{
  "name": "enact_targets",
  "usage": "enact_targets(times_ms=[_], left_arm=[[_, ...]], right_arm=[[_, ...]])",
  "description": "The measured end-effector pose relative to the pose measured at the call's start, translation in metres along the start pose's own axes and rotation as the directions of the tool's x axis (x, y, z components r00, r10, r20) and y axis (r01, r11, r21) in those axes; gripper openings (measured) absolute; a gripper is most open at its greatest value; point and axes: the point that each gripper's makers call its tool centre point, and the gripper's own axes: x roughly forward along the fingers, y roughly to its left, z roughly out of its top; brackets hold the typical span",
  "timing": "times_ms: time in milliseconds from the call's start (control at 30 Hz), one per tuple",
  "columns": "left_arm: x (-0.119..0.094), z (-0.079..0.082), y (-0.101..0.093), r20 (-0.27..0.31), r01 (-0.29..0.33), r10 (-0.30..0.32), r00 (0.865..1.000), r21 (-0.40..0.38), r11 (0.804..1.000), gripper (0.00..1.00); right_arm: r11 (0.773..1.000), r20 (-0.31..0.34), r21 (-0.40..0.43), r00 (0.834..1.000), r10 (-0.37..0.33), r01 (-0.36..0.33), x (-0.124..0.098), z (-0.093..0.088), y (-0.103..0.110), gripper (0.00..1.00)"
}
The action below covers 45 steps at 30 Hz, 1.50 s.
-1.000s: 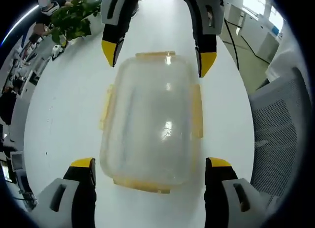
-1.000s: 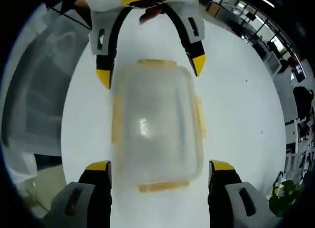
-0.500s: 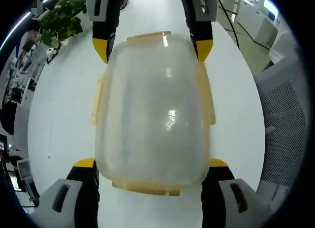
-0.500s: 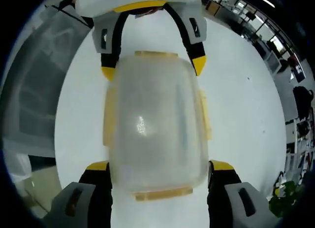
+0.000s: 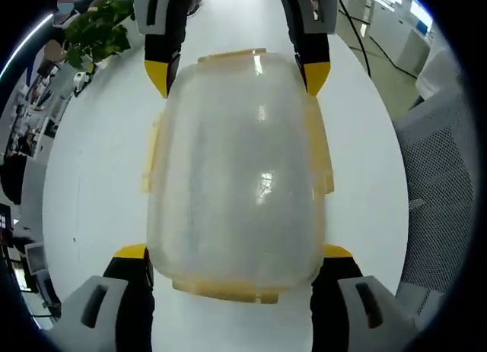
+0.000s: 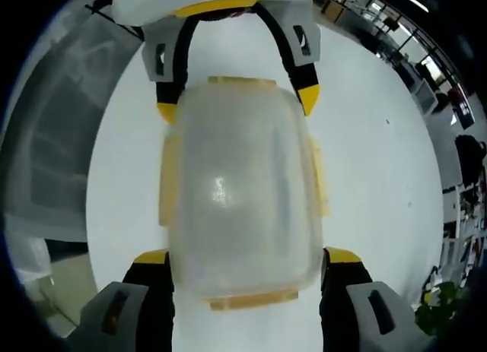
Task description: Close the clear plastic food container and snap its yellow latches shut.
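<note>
Where frosted rounded container [image 5: 236,177] sits (yellow latches [image 5: 149,156]), both grippers' fingers [image 5: 131,252] straddle wide.

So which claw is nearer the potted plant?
Right: the potted plant is beside the right claw, while the left claw sits at the food container's opposite end.

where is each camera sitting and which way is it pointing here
Left gripper view: rides on the left gripper, looking down along its yellow-tipped jaws at the clear container on the white table; the right gripper enters from the top.
Right gripper view: rides on the right gripper, looking down at the container from the opposite end; the left gripper comes in at the top.
Shared: the container with its yellow latches, the table, and both grippers, each straddling one end.
</note>
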Motion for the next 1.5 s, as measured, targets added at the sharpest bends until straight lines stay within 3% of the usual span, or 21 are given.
enact_targets(times_ms=[300,1133,1500], left_arm=[[-0.006,-0.015,-0.008,0.007,-0.003,0.003,1.0,-0.008,1.0,0.86],[-0.035,-0.104,-0.035,0.02,-0.02,0.021,1.0,-0.053,0.998,0.86],[-0.044,-0.131,-0.042,0.025,-0.024,0.025,0.999,-0.065,0.998,0.86]], right_arm=[[1.0,-0.019,-0.006,1.0,0.002,-0.002,0.003,0.017,0.009,0.79],[0.999,-0.035,-0.039,0.999,0.01,-0.011,0.023,0.105,0.038,0.79],[0.999,-0.044,-0.047,0.999,0.011,-0.013,0.03,0.133,0.046,0.79]])
